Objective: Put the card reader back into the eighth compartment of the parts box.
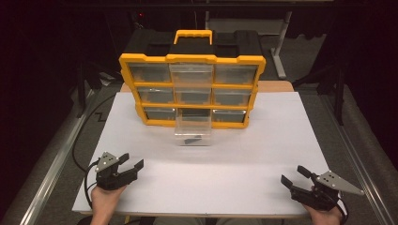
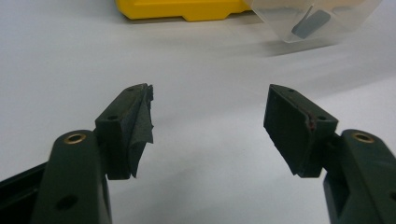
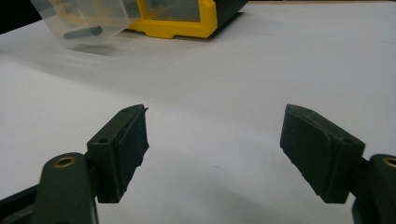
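Note:
A yellow and black organiser cabinet (image 1: 192, 89) with clear drawers stands at the back of the white table (image 1: 202, 159). Its bottom middle drawer (image 1: 193, 131) is pulled out toward me, tilted down, with a small dark part (image 1: 192, 139) inside. The same clear drawer (image 2: 317, 21) and dark part (image 2: 310, 24) appear at the top right of the left gripper view, and the drawer (image 3: 88, 21) at the top left of the right gripper view. My left gripper (image 1: 132, 161) rests open near the front left. My right gripper (image 1: 292, 175) rests open near the front right. Both hold nothing.
The cabinet's yellow carry handle (image 1: 193, 36) sticks up at the back. Another drawer (image 1: 191, 74) in the top row sits slightly out. Metal frame rails (image 1: 51, 164) run along both sides of the table. A cable (image 1: 87, 126) trails at the left.

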Demonstrator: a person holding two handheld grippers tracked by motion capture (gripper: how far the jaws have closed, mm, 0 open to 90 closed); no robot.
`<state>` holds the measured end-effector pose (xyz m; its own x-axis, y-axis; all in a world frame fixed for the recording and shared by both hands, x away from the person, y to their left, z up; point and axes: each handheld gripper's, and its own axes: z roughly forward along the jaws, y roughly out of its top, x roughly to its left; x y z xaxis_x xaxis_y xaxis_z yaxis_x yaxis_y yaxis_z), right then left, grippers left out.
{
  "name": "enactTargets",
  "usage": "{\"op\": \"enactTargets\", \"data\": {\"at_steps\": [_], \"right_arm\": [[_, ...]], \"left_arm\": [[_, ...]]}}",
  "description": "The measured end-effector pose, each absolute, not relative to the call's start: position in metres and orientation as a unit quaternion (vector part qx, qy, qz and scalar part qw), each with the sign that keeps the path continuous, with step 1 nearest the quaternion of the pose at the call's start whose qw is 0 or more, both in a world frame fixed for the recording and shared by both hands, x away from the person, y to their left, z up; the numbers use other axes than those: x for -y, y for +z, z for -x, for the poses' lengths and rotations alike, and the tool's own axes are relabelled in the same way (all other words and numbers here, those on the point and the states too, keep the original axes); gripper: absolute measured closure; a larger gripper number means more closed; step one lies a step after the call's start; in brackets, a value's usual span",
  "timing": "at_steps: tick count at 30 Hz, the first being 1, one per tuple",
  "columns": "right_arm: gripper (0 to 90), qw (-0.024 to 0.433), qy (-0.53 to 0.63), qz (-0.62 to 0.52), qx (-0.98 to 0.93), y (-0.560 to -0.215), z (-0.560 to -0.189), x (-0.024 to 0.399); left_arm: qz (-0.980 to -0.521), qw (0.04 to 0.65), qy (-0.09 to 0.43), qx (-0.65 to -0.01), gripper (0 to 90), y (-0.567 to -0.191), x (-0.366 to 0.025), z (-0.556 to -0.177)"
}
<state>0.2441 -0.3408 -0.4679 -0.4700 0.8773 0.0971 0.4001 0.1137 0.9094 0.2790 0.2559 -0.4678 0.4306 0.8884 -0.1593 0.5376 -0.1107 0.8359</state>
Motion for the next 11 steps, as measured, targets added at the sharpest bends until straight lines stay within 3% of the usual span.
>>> {"op": "enactTargets", "data": {"at_steps": [11], "right_arm": [[23.5,0.243,0.488,-0.451,-0.707,-0.4677,-0.244,0.3403]], "left_arm": [[-0.717,0.45,0.197,-0.495,33.1,-0.4688,-0.255,-0.2772]]}}
